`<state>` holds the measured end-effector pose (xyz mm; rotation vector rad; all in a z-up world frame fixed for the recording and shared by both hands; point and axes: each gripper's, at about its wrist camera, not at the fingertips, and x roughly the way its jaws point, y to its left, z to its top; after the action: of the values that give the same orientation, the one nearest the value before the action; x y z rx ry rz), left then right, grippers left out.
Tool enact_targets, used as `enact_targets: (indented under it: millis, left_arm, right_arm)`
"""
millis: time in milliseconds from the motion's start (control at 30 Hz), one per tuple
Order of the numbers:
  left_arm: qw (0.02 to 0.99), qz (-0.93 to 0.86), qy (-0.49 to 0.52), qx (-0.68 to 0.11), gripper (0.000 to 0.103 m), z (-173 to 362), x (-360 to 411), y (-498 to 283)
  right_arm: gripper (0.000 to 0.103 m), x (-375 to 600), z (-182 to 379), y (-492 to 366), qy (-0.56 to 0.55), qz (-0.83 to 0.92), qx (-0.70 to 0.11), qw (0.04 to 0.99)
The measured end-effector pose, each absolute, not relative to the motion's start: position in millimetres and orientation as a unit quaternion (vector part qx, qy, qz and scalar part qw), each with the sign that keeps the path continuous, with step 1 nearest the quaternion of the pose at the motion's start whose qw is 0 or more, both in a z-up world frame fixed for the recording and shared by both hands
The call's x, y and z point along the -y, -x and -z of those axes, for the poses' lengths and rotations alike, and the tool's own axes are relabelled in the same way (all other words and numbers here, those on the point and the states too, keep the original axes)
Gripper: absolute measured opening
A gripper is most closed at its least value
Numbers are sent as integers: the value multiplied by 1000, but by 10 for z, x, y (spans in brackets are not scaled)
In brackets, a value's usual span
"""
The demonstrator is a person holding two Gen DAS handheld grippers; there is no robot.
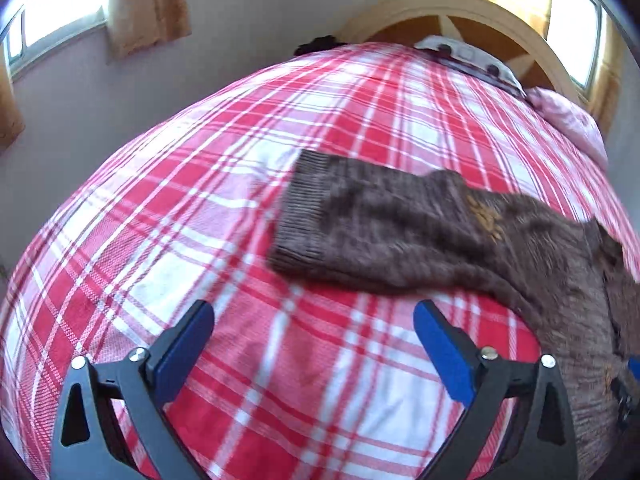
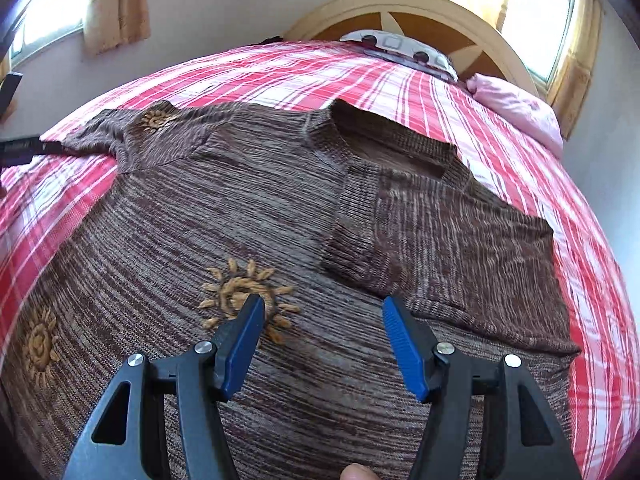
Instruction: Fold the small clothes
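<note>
A brown knit sweater [image 2: 248, 216] with embroidered sun motifs lies flat on a red and white plaid bed cover [image 2: 280, 68]. Its right sleeve [image 2: 448, 240] is folded inward over the body. Its left sleeve [image 1: 384, 228] stretches out to the side, ribbed cuff at the end, and also shows in the right wrist view [image 2: 132, 136]. My right gripper [image 2: 323, 304] is open and empty just above the sweater's chest. My left gripper [image 1: 314, 312] is open and empty over the bare cover, just short of the left sleeve's cuff.
A rounded wooden headboard [image 2: 440, 12] stands at the far end of the bed. A patterned pillow [image 2: 400, 46] and a pink pillow [image 2: 516, 108] lie against it. Curtained windows [image 2: 532, 12] flank the bed. The left gripper's dark body [image 2: 20, 148] shows at the left edge.
</note>
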<state>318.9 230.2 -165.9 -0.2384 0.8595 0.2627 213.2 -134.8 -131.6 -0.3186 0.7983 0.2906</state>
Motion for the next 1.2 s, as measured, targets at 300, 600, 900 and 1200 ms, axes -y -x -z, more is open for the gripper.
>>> enact_targets:
  millis: [300, 600, 900, 1200]
  left_arm:
    - [873, -101, 264, -398, 69, 1755, -2668, -3290]
    - [860, -109, 307, -392, 52, 1814, -2673, -3492]
    - [851, -112, 335, -389, 7, 1850, -2897, -3513]
    - [878, -98, 307, -354, 6, 1484, -2671, -3482]
  right_arm:
    - [66, 1424, 1384, -2165, 127, -138, -392, 901]
    - [71, 1451, 1418, -2189, 110, -131, -397, 902]
    - [72, 1438, 1428, -2179, 105, -129, -396, 903]
    - [72, 1492, 1434, -2198, 87, -133, -400, 903]
